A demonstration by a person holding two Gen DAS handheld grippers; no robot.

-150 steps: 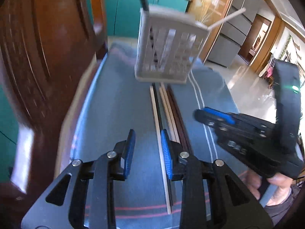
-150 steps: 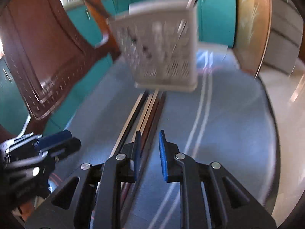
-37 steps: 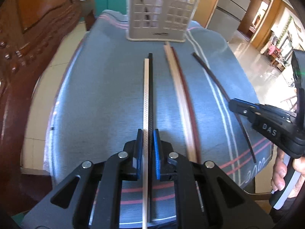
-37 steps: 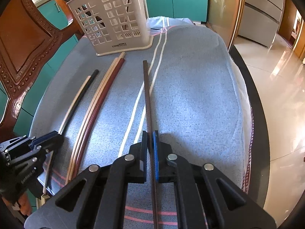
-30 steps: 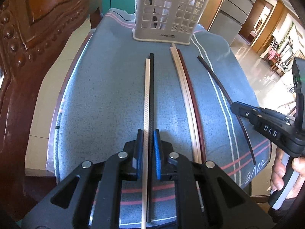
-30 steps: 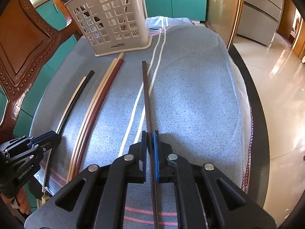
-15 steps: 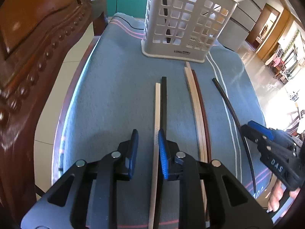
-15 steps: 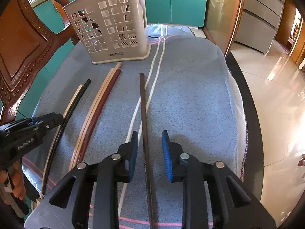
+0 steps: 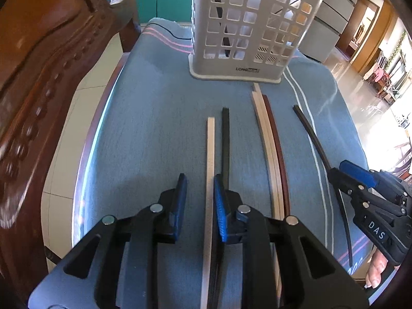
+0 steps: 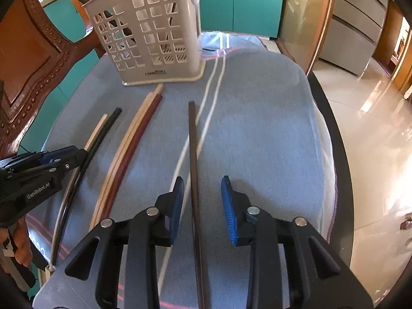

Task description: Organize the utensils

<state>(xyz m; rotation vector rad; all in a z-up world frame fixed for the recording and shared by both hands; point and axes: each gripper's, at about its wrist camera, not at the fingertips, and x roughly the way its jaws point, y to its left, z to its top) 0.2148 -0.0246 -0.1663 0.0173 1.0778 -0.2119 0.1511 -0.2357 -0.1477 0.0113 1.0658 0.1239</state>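
A white slotted basket (image 9: 247, 25) (image 10: 149, 38) stands upright at the far end of the blue cloth, with a few sticks in it. Loose chopsticks lie lengthwise in front of it. My left gripper (image 9: 199, 188) is open over a white chopstick (image 9: 209, 154), which lies between the jaws near the right pad. A black chopstick (image 9: 225, 141) runs under that finger. My right gripper (image 10: 203, 193) is open around a dark brown chopstick (image 10: 191, 141) (image 9: 311, 139) lying on the cloth. A tan and red bundle of chopsticks (image 9: 267, 139) (image 10: 128, 141) lies between the two grippers.
The blue striped cloth (image 9: 154, 128) (image 10: 257, 128) covers a narrow rounded table. A carved wooden chair (image 9: 38, 77) (image 10: 25, 64) stands close along the left edge. Teal cabinets are behind the basket, and shiny floor lies to the right.
Both grippers were shut on their chopsticks a second ago and have opened, leaving the sticks on the cloth. Both views have slid closer to the basket.
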